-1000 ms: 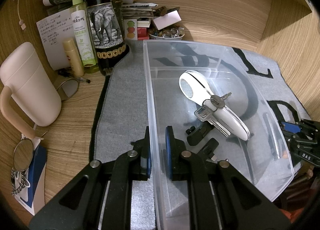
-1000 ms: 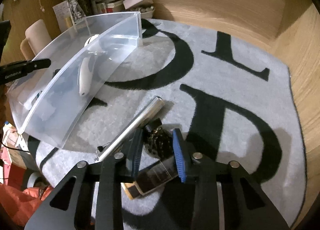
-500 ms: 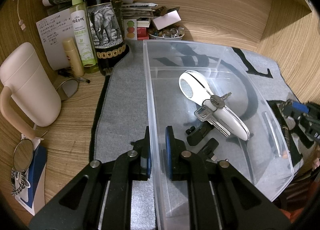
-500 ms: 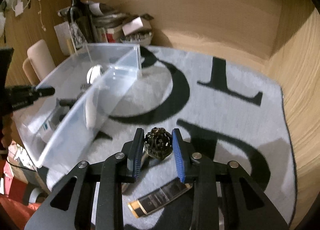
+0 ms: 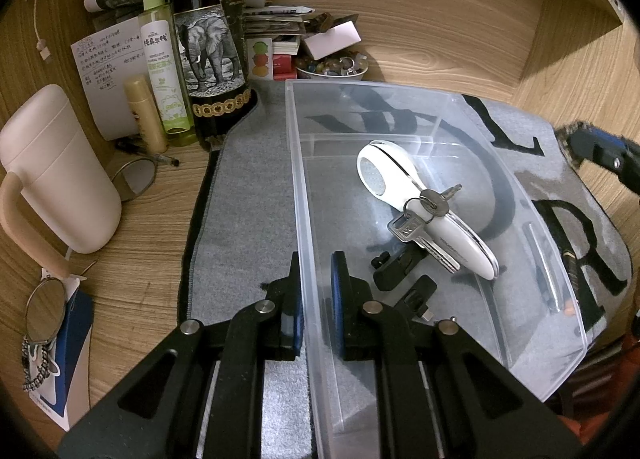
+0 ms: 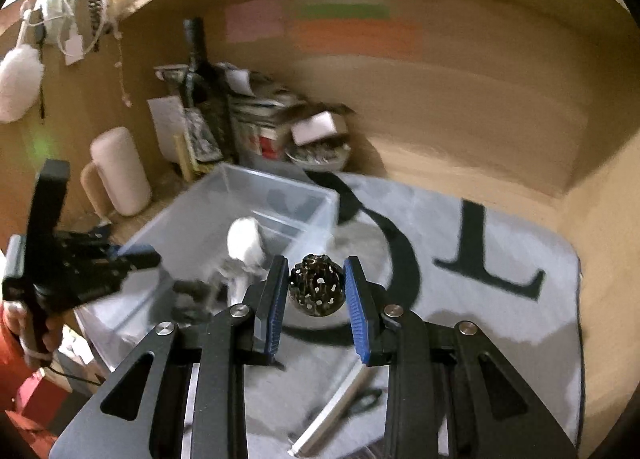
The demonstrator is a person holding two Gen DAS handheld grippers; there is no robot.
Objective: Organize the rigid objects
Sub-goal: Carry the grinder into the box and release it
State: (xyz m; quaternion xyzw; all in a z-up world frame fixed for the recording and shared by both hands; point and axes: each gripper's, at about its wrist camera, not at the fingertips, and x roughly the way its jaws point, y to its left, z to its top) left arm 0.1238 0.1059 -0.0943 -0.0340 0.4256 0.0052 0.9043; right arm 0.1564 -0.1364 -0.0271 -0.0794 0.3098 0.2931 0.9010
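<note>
The left gripper [image 5: 316,299] is being held at the near left wall of the clear bin [image 5: 516,195]. Its jaws are clenched on that wall, one outside and one inside, so the bin is being steadied on the grey mat [image 5: 248,195] that covers the wooden surface [image 5: 132,259].

Inside the bin, a white handled tool [image 5: 424,211] is lying with its long axis running from the far left toward the near right. A bunch of keys [image 5: 420,227] is resting against it, and a small black part [image 5: 396,263] is lying just in front of them. The open floor of the bin is judged to be on the near right side.

To the right of the bin, the right gripper [image 6: 316,299] is being carried above the mat [image 6: 500,299], and the view is blurred by motion. Its jaws are grasping a dark perforated ball [image 6: 316,291], which is being pinched at its two sides and is lifted clear of the mat. In the right wrist view the bin [image 6: 248,195] is lying to the left of the ball and slightly beyond it, with the right wall of the bin in between.

The coming move is judged to be a leftward carry over that wall, followed by a release above the bin floor. The right gripper is the only one loaded. A metal rod [image 6: 332,415] is lying on the mat beneath it, outside the bin.
</note>
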